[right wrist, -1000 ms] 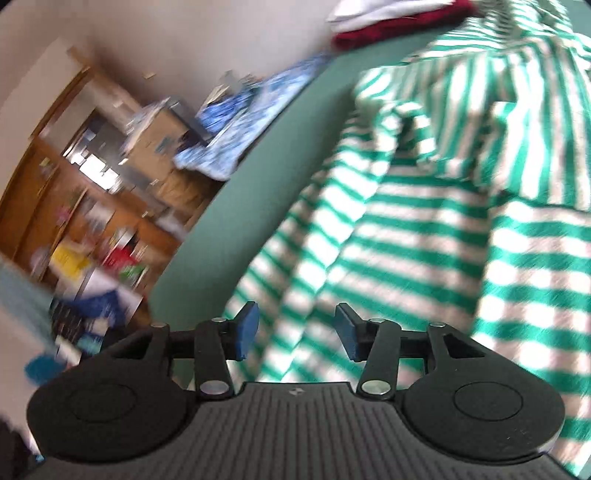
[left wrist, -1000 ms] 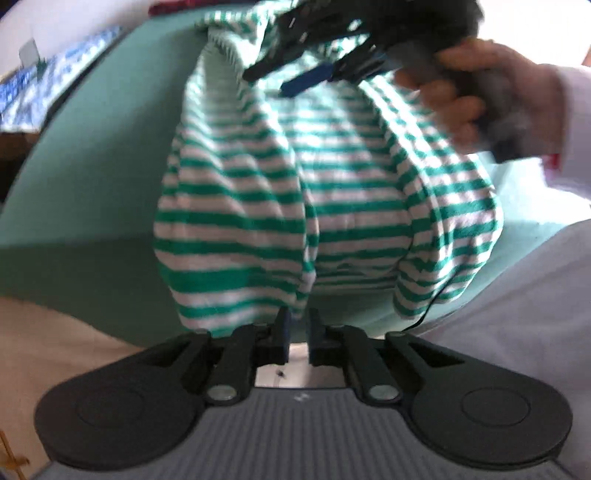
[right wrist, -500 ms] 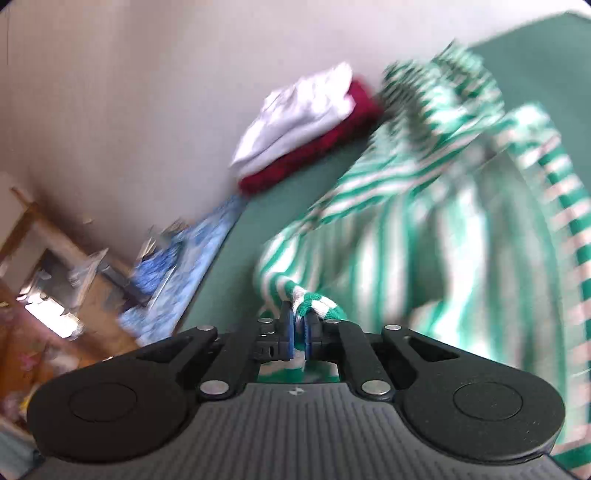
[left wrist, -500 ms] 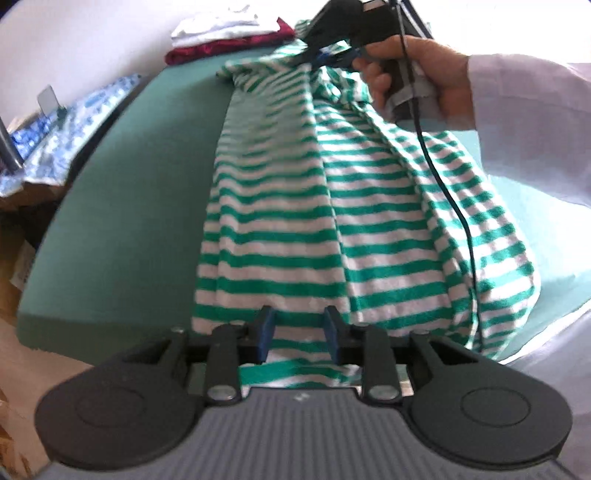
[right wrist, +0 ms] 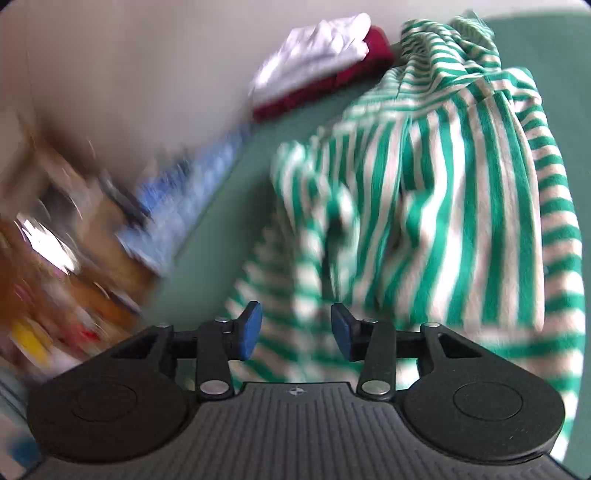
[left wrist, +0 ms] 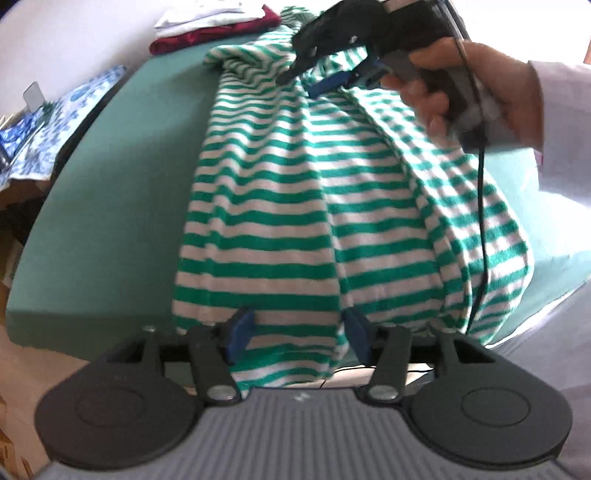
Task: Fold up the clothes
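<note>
A green-and-white striped garment (left wrist: 295, 206) lies lengthwise on the green table (left wrist: 110, 192), its near hem hanging over the front edge. My left gripper (left wrist: 297, 330) stands open at that hem, with cloth in the gap and the blue pads apart. At the garment's far end my right gripper (left wrist: 321, 79) is held in a hand (left wrist: 461, 85), and it is open just above the cloth. In the right wrist view the right gripper (right wrist: 295, 328) is open over the bunched striped garment (right wrist: 443, 206), gripping nothing.
A folded stack of white (right wrist: 317, 48) and dark red clothes (left wrist: 207, 35) sits at the table's far end. A blue patterned cloth (left wrist: 55, 122) lies on furniture to the left. A black cable (left wrist: 480, 206) hangs from the right gripper across the garment.
Both grippers let go of the garment: the left opened at the near hem, the right opened at the far end after being shut on a striped edge. The garment now lies stretched out.
</note>
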`<state>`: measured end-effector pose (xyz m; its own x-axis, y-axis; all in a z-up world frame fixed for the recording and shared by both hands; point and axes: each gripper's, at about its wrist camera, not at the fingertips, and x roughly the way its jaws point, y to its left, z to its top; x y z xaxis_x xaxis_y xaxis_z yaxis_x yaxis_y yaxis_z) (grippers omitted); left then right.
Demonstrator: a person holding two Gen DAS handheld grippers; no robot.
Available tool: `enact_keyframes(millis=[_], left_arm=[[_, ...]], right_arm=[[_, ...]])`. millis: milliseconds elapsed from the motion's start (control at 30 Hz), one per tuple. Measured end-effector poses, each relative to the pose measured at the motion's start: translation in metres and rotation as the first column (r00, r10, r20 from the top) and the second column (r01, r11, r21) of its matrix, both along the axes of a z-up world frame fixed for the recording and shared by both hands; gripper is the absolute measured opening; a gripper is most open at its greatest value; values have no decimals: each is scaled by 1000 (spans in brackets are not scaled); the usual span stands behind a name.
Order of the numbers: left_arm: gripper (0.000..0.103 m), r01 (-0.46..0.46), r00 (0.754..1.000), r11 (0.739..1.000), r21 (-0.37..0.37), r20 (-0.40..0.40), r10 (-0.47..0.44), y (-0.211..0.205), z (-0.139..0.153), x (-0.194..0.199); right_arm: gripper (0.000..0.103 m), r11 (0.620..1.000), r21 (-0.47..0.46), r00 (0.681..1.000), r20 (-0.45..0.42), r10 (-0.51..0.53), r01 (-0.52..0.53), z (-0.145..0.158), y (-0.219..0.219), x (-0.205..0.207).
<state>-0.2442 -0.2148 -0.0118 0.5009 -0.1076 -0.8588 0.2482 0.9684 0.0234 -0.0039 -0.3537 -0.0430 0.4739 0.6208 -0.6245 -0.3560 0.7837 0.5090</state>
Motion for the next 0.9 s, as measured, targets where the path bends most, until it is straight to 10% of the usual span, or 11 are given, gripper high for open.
enact_keyframes(millis=[300, 433, 667, 900], left_arm=[[59, 10, 998, 1000, 9, 65, -10, 7, 17, 19], [68, 10, 999, 1000, -7, 39, -10, 12, 7, 36], [74, 112, 992, 994, 5, 53, -112, 5, 2, 24], [75, 337, 940, 940, 45, 32, -339, 27, 8, 27]], right_arm=[[47, 949, 155, 957, -62, 285, -273, -10, 38, -20], [23, 979, 133, 988, -17, 155, -151, -19, 27, 1], [55, 941, 291, 956, -182, 232, -173, -20, -27, 13], [54, 957, 215, 954, -188, 234, -193, -15, -64, -72]])
